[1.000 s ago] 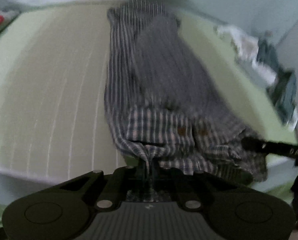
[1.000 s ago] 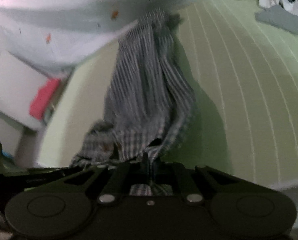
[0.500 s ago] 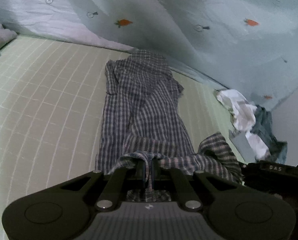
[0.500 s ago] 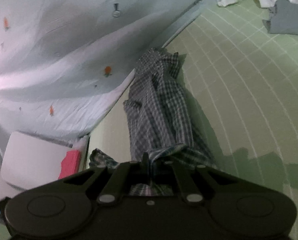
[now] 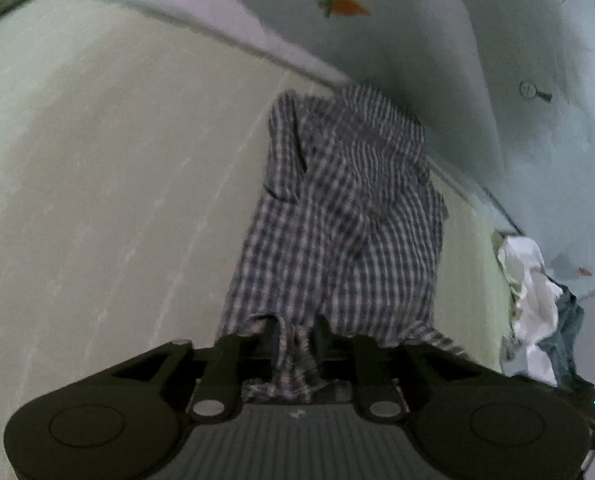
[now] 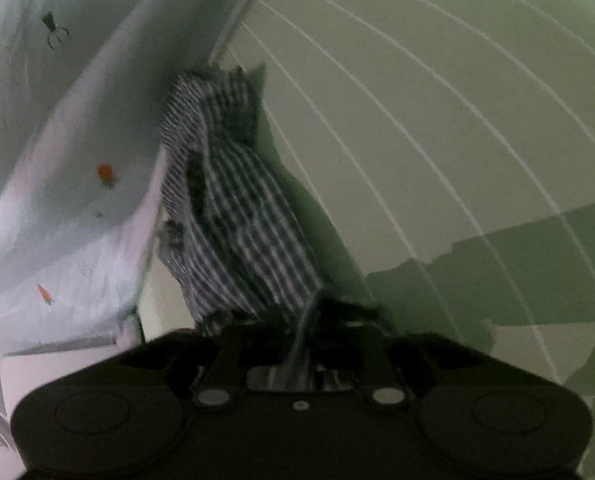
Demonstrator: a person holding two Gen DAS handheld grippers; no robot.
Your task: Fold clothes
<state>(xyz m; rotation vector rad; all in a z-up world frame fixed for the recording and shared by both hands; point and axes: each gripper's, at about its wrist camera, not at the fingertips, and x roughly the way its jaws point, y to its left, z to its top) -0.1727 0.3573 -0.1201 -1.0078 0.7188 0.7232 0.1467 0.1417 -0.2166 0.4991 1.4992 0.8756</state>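
Now a checked shirt (image 5: 349, 216) lies on the green bed (image 5: 97, 200) beside a carrot-print sheet (image 5: 437, 40); both the left gripper (image 5: 295, 336) and the right gripper (image 6: 317, 320) are opening, cloth between their fingers.

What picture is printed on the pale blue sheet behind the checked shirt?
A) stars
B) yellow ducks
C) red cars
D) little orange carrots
D: a small orange carrot with a green top shows on the blue sheet above the shirt, and more carrots dot the sheet in the right wrist view.
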